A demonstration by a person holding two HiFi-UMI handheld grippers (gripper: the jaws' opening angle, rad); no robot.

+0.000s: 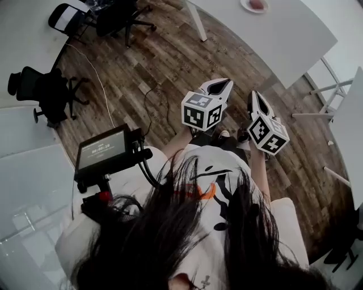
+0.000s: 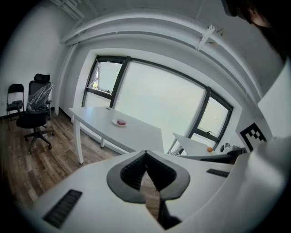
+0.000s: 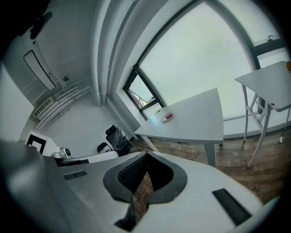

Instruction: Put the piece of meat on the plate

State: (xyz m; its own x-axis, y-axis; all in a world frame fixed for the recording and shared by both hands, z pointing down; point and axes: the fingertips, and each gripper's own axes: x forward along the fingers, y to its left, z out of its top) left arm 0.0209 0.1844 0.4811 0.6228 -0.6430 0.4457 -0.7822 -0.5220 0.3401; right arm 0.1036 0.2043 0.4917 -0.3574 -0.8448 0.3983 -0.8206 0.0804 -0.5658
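On the far white table (image 1: 283, 34), well apart from the person, the piece of meat (image 1: 257, 4) shows as a small pinkish-red lump. It appears to lie already on the plate (image 1: 244, 7), near the table's middle, though it is too small in every view to be sure it rests wholly inside the rim.

Judging by its look, the meat is light, soft and limp, and possibly slick. It would sag from a grip at one end, so the safest hold is a gentle pinch across its thickest middle, with the pads coming down from above and not scraping the plate. The plate is shallow and white and seems to hold nothing but the meat. It is probably hard and could slide on the smooth tabletop if nudged.

Neither tool is near it. The left gripper (image 1: 219, 85) and the right gripper (image 1: 255, 97) are held side by side in front of the person, over the wooden floor (image 1: 159, 68). Each has its jaws closed tip to tip with nothing between them. A second table bears a small orange thing (image 2: 209, 149), and office chairs (image 1: 48, 93) stand off to the left.
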